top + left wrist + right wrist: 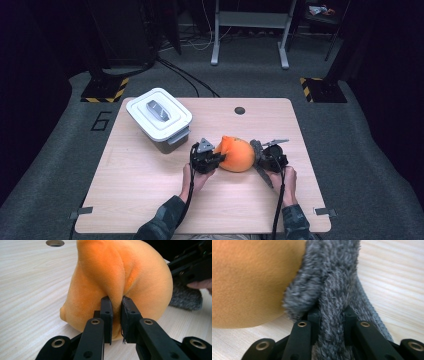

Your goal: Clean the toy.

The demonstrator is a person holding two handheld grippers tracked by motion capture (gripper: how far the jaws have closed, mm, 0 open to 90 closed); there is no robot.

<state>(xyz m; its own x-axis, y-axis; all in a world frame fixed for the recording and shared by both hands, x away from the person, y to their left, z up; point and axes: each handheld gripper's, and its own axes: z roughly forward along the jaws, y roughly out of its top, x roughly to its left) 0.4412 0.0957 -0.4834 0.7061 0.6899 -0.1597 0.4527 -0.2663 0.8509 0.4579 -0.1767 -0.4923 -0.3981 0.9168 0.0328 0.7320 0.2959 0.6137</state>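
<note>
An orange plush toy (236, 154) rests on the wooden table (150, 185), between my two grippers. Up close, the orange plush toy (120, 280) shows a raised fold, and my left gripper (116, 315) is shut on that fold. In the high view my left gripper (214, 157) sits at the toy's left side. A grey fuzzy cloth (334, 297) lies against the orange plush toy (249, 282), and my right gripper (331, 320) is shut on it. From above, the grey fuzzy cloth (259, 160) runs along the toy's right side, by my right gripper (265, 159).
A white lidded bin (159, 118) with a grey handle stands at the table's back left. A round cable hole (239, 110) sits near the far edge. A desk frame and cables lie on the floor beyond.
</note>
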